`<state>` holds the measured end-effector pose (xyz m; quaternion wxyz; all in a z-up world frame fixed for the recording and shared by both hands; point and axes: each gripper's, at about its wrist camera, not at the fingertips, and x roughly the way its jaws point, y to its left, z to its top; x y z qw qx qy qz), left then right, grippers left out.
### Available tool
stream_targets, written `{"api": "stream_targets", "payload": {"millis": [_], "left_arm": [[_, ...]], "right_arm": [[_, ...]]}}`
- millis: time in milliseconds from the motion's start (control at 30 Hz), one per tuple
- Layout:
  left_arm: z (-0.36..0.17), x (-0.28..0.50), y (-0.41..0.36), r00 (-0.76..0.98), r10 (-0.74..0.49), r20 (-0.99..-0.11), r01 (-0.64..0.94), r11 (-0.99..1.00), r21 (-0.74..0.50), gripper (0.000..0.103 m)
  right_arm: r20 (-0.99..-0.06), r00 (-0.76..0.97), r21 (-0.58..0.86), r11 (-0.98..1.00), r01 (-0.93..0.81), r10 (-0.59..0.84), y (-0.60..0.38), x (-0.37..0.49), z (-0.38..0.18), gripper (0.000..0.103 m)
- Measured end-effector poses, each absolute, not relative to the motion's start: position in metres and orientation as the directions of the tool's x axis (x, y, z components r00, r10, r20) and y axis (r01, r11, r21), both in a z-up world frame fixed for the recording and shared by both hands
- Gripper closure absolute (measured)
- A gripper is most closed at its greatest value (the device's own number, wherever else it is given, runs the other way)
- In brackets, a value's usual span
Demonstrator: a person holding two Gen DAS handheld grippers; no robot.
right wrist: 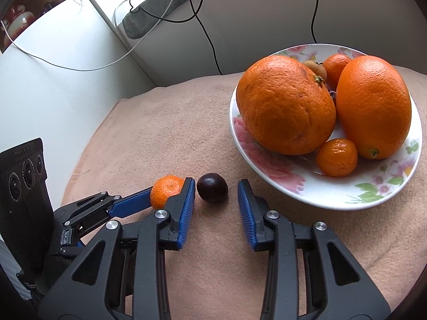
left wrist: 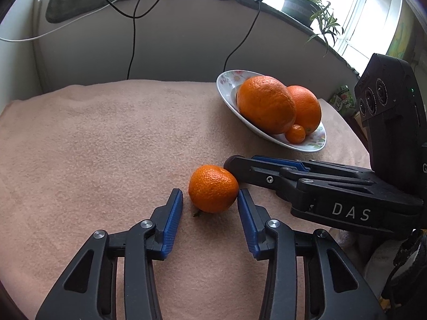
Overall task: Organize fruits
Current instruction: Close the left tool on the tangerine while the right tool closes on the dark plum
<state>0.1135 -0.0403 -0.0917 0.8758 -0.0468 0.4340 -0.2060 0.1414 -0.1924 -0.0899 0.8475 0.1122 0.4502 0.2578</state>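
Observation:
A small mandarin [left wrist: 213, 188] lies on the pink cloth between the fingers of my left gripper [left wrist: 209, 194]. The right pad touches its side and the left pad stands a little off it, so the gripper is open. A dark round plum [right wrist: 212, 188] lies between the fingers of my right gripper [right wrist: 215, 186], which is also open, with a gap on the plum's right side. The two grippers sit side by side, almost touching. A flowered white plate [right wrist: 373, 186] to the right holds two big oranges [right wrist: 285, 106], a small wrinkled orange fruit [right wrist: 336, 157] and other small fruits behind.
A pink cloth [left wrist: 106, 146] covers the table. The grey wall [left wrist: 173, 45] rises behind it, with black and white cables [left wrist: 132, 42] hanging down. A potted plant [left wrist: 299, 5] stands on the window sill at the far right.

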Motion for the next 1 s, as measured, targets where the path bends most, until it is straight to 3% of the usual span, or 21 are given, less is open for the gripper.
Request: {"api": "stream_targets", "payload": {"millis": [233,1000], "left_arm": [[-0.090,0.114,-0.041,0.539,-0.409,-0.736,0.324,0.908,-0.267,0.068],[-0.072,0.102,-0.025,0.584,-0.405,-0.704,0.291,0.913,-0.284,0.069]], "right_arm": [[-0.705,0.456,0.415,0.837,-0.356,0.543,-0.189,0.142,-0.089,0.077],[-0.648,0.495,0.434,0.814,-0.385,0.579,-0.209,0.118,-0.067,0.078]]}}
